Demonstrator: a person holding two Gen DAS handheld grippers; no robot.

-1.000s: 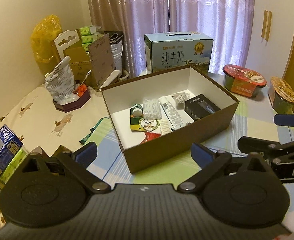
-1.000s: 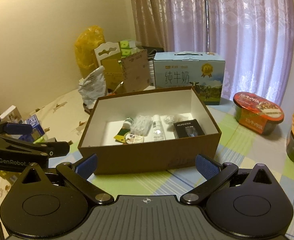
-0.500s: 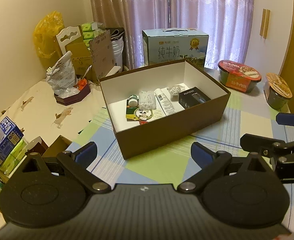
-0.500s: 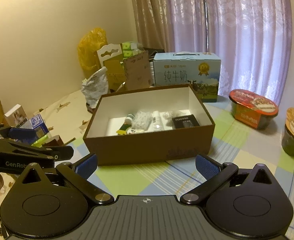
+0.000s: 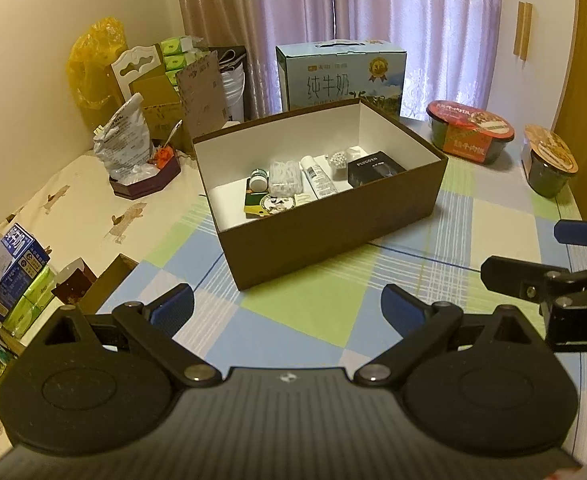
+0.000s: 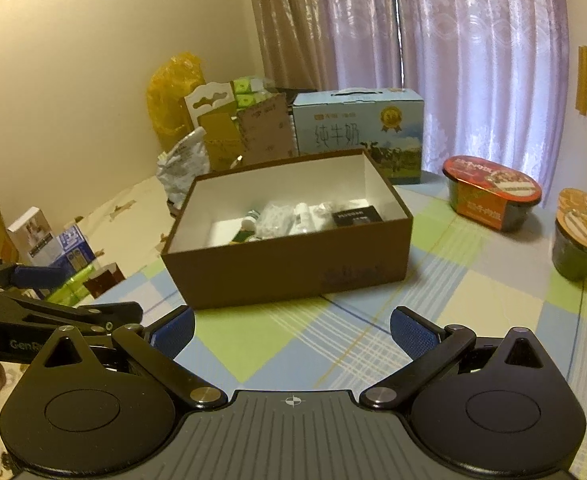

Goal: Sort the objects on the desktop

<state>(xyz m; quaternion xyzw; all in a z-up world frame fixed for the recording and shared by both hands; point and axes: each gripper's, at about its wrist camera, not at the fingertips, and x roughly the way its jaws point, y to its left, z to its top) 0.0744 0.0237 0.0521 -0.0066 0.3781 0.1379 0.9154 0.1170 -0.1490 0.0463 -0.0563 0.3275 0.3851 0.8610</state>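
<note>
Both grippers, left gripper (image 5: 286, 306) and right gripper (image 6: 292, 327), jaws apart and empty, have drawn back from the brown box (image 5: 325, 232), whose small items look already sorted inside

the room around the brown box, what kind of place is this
Probably a room in a home, not a lab: lilac curtains behind a table with a checked cloth, a milk carton, instant noodle bowls and household clutter.

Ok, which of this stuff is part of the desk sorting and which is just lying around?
Job:
brown box
black carton inside it
white tube inside it
left gripper, open
right gripper, open

Lying about:
milk carton
red-lidded noodle bowl
yellow bag
</note>
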